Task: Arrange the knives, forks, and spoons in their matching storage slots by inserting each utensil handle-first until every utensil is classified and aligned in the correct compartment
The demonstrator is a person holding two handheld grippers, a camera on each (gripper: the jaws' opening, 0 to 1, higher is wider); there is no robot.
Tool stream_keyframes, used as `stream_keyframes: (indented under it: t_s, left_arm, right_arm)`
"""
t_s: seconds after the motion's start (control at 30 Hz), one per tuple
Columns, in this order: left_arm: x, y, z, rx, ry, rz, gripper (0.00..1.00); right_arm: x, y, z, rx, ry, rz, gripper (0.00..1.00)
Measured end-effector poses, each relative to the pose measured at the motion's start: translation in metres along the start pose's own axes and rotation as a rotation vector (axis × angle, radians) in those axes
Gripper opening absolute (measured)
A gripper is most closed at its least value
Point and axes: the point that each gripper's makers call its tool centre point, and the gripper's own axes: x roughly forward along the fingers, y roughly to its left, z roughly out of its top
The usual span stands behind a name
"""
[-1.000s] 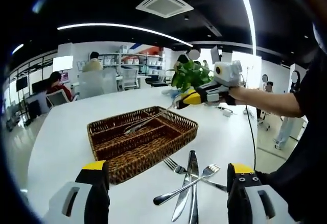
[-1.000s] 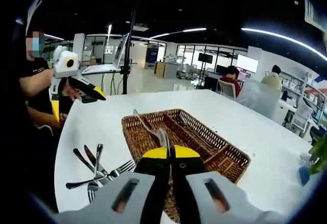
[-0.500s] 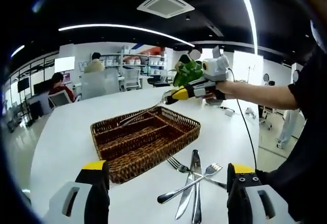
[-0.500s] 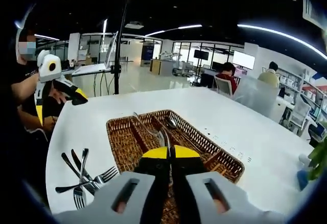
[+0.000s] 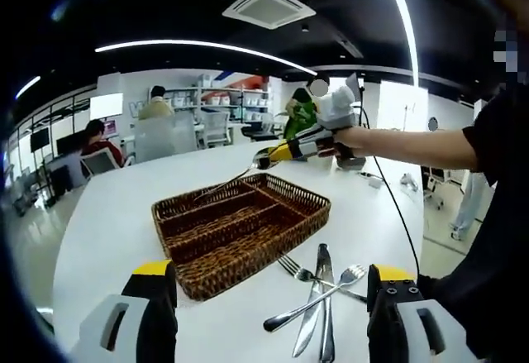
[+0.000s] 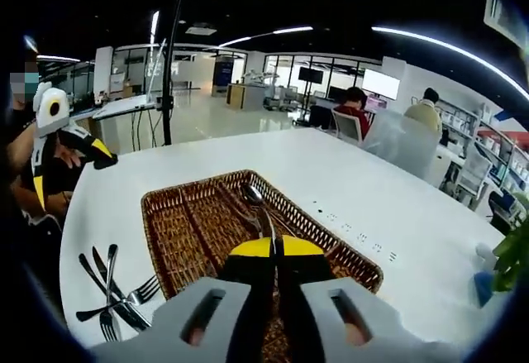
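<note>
The right gripper (image 6: 266,251) is clamping a spoon (image 6: 257,207) between closed jaws, holding it over the wicker tray (image 6: 178,239), bowl pointing away. In the left gripper view it is reaching in from the right, with the spoon slanting down toward the tray's far rim. The tray is showing three long slots. The left gripper (image 5: 264,297) is hovering with jaws spread wide and gripping nothing. On the white table (image 5: 99,231), just beside the tray, loose utensils (image 5: 318,293) are lying crossed: what look like two forks and two knives, though the overlap is blurring the count.
</note>
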Motion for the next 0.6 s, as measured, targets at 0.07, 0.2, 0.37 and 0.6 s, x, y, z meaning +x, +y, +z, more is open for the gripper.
stream_keyframes:
  t_s: [0.07,0.2,0.37,0.6]
  left_arm:
    - [0.0,0.003,0.0,-0.001,0.002,0.004,1.0]
    - [0.002,0.004,0.001,0.003,0.006,0.007,1.0]
    - [0.001,0.005,0.002,0.011,0.01,0.005,1.0]
    - [0.001,0.004,0.004,0.012,0.008,0.005,1.0]
  right_arm:
    - [0.004,-0.004,0.001,0.001,0.005,-0.009,0.0]
    - [0.013,-0.013,0.0,0.009,0.015,-0.029,0.0]
    - [0.026,-0.021,-0.003,0.01,0.06,-0.05,0.0]
    - [0.042,-0.023,-0.008,0.002,0.103,-0.04,0.0]
